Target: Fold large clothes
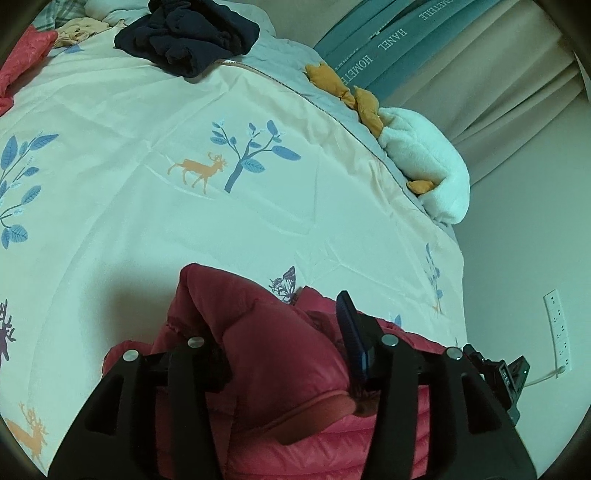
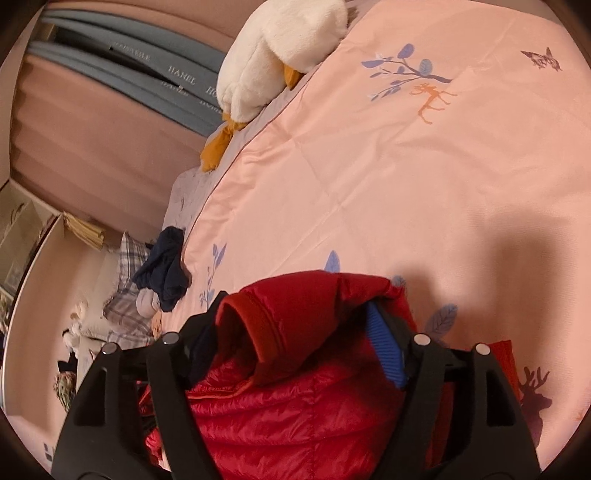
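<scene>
Each tool grips a bunched part of the red puffer jacket: the left tool [image 1: 280, 354] and the right tool [image 2: 295, 343] both have padded fabric pinched between their fingers, low over the bed [image 1: 258, 206]. To fold well, I would keep both tools level, pull the jacket [image 2: 295, 406] taut, then lay it flat.

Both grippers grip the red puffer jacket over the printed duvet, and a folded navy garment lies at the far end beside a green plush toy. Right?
Not quite: the plush toy is white with orange parts, not green, as both wrist views show. The rest holds: left gripper and right gripper grip the red puffer jacket over the printed duvet, navy garment beyond.
</scene>
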The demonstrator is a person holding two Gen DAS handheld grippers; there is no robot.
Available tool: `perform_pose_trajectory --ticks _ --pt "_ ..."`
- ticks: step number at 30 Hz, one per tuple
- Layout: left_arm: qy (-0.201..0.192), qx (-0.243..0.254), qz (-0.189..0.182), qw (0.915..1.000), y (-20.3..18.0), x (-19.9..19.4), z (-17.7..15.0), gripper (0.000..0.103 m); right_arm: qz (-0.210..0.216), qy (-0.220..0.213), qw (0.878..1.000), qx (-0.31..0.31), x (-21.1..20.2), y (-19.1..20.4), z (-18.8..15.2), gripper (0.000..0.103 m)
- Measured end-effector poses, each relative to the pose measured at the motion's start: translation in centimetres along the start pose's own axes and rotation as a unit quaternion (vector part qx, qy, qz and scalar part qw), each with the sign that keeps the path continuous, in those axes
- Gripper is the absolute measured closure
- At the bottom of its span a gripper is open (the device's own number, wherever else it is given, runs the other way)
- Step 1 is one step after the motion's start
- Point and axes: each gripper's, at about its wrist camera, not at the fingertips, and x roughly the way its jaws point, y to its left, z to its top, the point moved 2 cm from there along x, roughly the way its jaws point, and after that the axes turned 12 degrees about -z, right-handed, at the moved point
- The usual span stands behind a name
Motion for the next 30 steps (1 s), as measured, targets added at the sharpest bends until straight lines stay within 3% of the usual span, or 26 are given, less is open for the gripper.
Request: perform_pose_trajectory --ticks 4,8,11,14,17,21,25,27,30 --pt "-0.003 -0.020 -0.020 0.9996 0.6 -0.6 0.4 0.044 -0.005 -0.012 1.000 0.008 -0.7 -0.7 0.4 0.025" --pt "-0.017 -0.030 -0.010 0.9994 1.4 -1.5 0.8 0.043 -0.032 -0.027 0.999 -0.014 -1.3 -0.6 0.4 0.024" --pt "-0.028 -0.024 0.012 0.9993 1.8 -2.0 1.0 0.041 -0.057 -0.045 0.997 -0.036 -2.0 0.0 0.3 0.024" --pt "-0.070 -0.006 0.068 0.9952 2.1 -3.4 1.3 0.019 -0.083 -0.068 0.992 -0.069 -2.9 0.9 0.1 0.024" --pt "-0.095 -0.008 0.080 0.9922 2.8 -5.2 1.9 0.018 -0.110 -0.092 0.981 -0.128 -3.7 2.4 -0.8 0.024" --pt "-0.068 0.074 0.110 0.9889 1.1 -5.1 0.7 0.018 -0.137 -0.131 0.954 -0.233 -4.6 5.6 -3.1 0.028" --pt "-0.025 0.167 0.107 0.9797 -1.7 -3.1 -1.4 0.018 -0.151 -0.101 0.931 -0.316 -2.3 7.6 -4.9 0.038" --pt "-0.004 0.183 0.099 0.9780 -2.4 -1.6 -2.0 0.018 -0.166 -0.074 0.929 -0.321 -0.5 7.5 -4.8 0.039" --pt "0.021 0.196 0.104 0.9750 -2.5 0.7 -2.5 0.018 -0.176 -0.023 0.940 -0.290 2.8 5.9 -3.9 0.039"
